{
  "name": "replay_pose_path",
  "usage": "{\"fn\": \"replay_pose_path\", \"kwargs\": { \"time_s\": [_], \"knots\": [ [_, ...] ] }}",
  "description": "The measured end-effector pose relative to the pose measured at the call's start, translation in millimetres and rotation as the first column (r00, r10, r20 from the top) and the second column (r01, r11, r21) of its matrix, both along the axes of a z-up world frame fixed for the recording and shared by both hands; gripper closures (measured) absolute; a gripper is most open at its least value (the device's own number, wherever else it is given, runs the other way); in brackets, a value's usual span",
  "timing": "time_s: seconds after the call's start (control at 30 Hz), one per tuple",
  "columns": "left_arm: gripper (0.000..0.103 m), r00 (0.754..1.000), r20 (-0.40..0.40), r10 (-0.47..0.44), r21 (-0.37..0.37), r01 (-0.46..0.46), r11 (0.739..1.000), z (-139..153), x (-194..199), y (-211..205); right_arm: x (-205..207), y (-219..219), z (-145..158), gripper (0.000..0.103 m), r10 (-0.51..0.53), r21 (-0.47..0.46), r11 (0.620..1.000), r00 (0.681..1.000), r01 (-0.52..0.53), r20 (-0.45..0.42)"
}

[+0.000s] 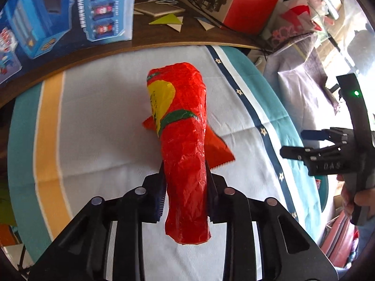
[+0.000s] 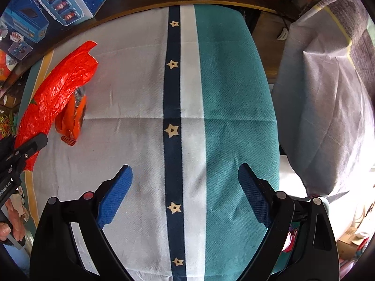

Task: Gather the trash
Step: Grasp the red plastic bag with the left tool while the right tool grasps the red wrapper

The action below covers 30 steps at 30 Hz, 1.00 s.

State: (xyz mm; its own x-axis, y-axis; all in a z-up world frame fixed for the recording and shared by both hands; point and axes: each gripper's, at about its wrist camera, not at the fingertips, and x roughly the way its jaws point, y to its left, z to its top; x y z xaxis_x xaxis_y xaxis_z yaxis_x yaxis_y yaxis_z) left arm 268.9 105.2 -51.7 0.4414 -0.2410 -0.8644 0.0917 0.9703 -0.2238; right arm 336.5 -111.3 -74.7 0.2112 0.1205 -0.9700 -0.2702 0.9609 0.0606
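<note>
My left gripper (image 1: 185, 194) is clenched on the crumpled red wrapper (image 1: 185, 126) above the striped cloth (image 1: 105, 128), my right gripper (image 2: 185, 196) hangs released and empty, so I judge the next move is carrying it off, then fetching the orange packet (image 2: 75, 119).

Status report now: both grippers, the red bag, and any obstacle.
Left gripper shut on red bag. Right gripper open, empty, over striped cloth. Orange wrapper lies beside the bag. Nothing in the way.
</note>
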Motion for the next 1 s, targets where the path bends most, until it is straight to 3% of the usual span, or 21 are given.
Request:
{"fn": "replay_pose_path", "kwargs": {
  "time_s": [0.27,0.53,0.87,0.97,1.0],
  "knots": [
    [0.078,0.992,0.022,0.122,-0.012,-0.122,0.992,3,-51,58,-10,64,5,0.015,0.084,0.040,0.996,0.996,-0.084,0.002],
    [0.077,0.985,-0.017,0.173,-0.020,-0.173,0.985,-16,-62,95,-4,147,-4,0.015,0.199,0.088,0.976,0.980,-0.197,-0.015],
    [0.059,0.979,-0.047,0.200,-0.016,-0.201,0.980,-39,-54,109,21,194,-26,0.015,0.208,0.115,0.972,0.978,-0.203,-0.034],
    [0.056,0.980,-0.035,0.198,-0.008,-0.198,0.980,-40,-50,108,22,196,-29,0.029,0.205,0.107,0.973,0.979,-0.203,-0.008],
    [0.056,0.980,-0.031,0.197,-0.003,-0.198,0.980,-40,-49,107,21,196,-28,0.049,0.209,0.104,0.972,0.978,-0.210,0.014]
  ]
}}
